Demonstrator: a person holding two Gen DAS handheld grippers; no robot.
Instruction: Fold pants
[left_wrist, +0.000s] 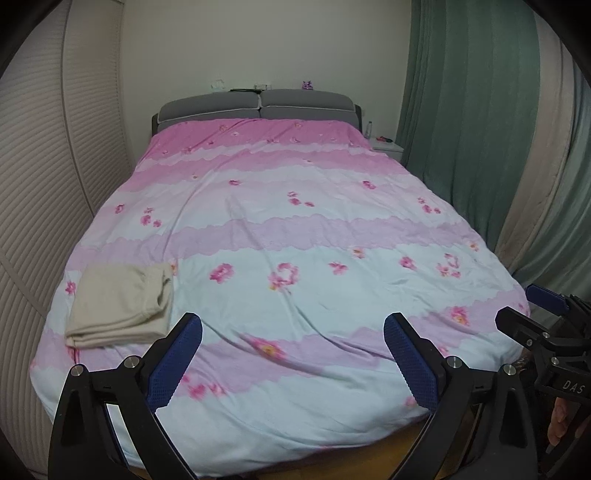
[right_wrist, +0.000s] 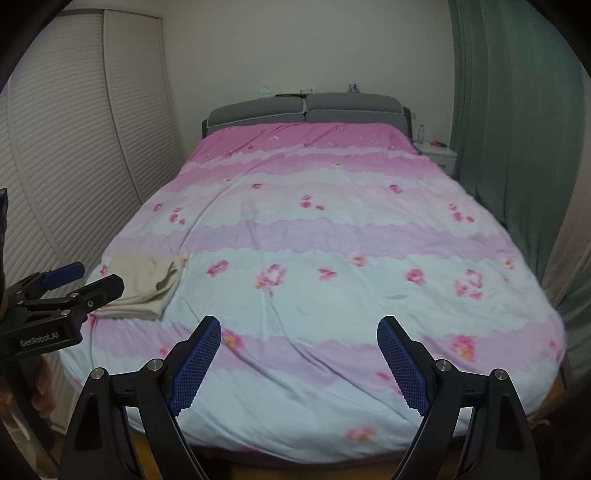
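- we hold our left gripper (left_wrist: 293, 328) at the foot of the bed, its blue-padded fingers (left_wrist: 184, 354) spread wide apart with nothing between them.
- our right gripper (right_wrist: 298, 332) hangs beside it, also at the foot of the bed, fingers (right_wrist: 199, 358) equally wide apart and empty.
- each gripper shows at the edge of the other's view: the right one at the far right of the left wrist view, the left one at the far left of the right wrist view.
- the pants (left_wrist: 122, 306) are beige and lie folded into a compact, flat rectangle on the near left part of the bed, close to its left edge and just beyond our left gripper's left finger; neither gripper touches them.
- the bedspread (left_wrist: 295, 229) is striped in pink, lilac and white with pink flowers, lightly wrinkled.
- a grey padded headboard (left_wrist: 258, 105) stands at the far end, louvred wardrobe doors (left_wrist: 40, 206) run along the left, green curtains (left_wrist: 469, 110) hang on the right, and a small white nightstand (left_wrist: 386, 147) sits by the head of the bed.
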